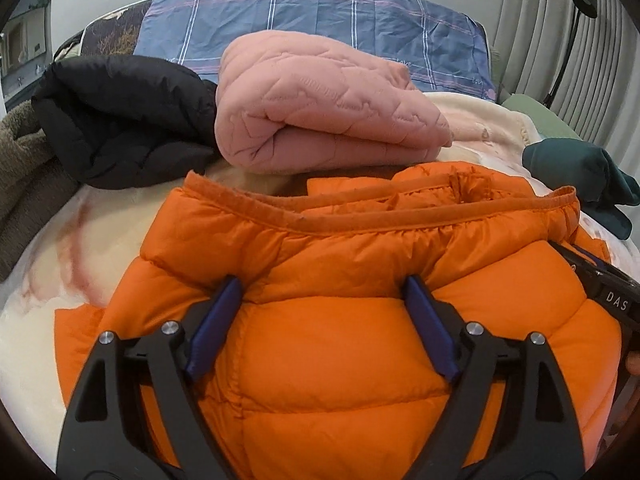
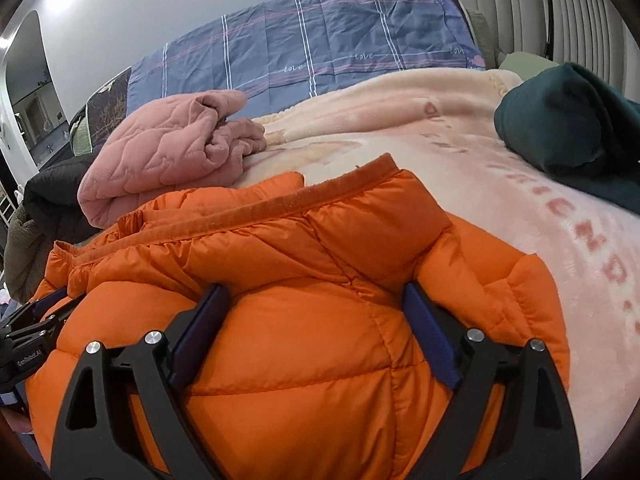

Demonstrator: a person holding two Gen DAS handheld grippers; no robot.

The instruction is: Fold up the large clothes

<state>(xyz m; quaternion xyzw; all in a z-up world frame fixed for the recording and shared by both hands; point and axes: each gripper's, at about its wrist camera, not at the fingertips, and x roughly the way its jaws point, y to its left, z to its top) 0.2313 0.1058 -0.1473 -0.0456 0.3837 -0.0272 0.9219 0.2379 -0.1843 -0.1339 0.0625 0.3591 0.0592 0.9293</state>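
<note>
An orange jacket (image 1: 340,344) is laid on the bed's cream blanket (image 2: 400,168), with both tongs, left (image 1: 322,292) and right (image 2: 316,300), spread wide over it unclenched, and pink (image 1: 320,108), black (image 1: 120,120) and green (image 2: 568,128) clothes are lying beyond.

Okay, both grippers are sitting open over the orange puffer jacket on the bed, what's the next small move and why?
Probably lift both away. The left gripper and right gripper stand open astride the orange jacket, pads not pinching it, and it already lies doubled over on the blanket, its trimmed edge on top. Then press it flat or move it beside the pink garment.
</note>
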